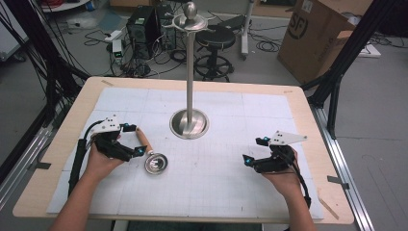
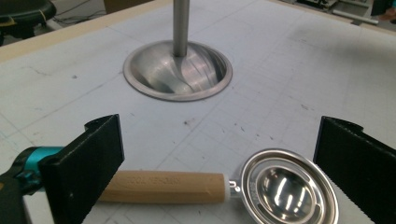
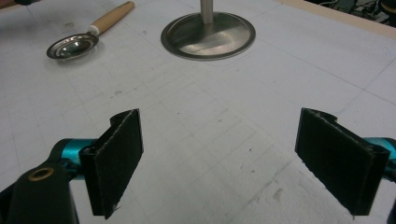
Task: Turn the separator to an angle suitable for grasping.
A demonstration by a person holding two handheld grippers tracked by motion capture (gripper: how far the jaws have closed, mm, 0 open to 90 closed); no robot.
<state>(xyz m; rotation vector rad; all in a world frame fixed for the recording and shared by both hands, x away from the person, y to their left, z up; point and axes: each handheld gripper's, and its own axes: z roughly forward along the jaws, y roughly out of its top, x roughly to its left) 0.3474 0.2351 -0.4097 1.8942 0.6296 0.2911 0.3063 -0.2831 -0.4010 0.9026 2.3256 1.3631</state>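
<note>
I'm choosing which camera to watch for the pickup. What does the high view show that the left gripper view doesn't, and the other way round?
High view alone: both hands with their grippers, left gripper and right gripper, the stand's full pole up to its knobbed top, the whole table, plus the floor clutter behind.

Left gripper view alone: the open black jaws up close, the handle lying between them unpressed, and lettering stamped on the wooden handle.

Both: the wooden-handled metal scoop, the stand's round base and the gridded white mat.

Left gripper view: left black jaw is covering the wooden handle's [image 2: 163, 187] end; bottom edge is cutting off the spoon bowl [image 2: 285, 186]; top edge is cutting off the stand's pole [image 2: 180, 25].
</note>
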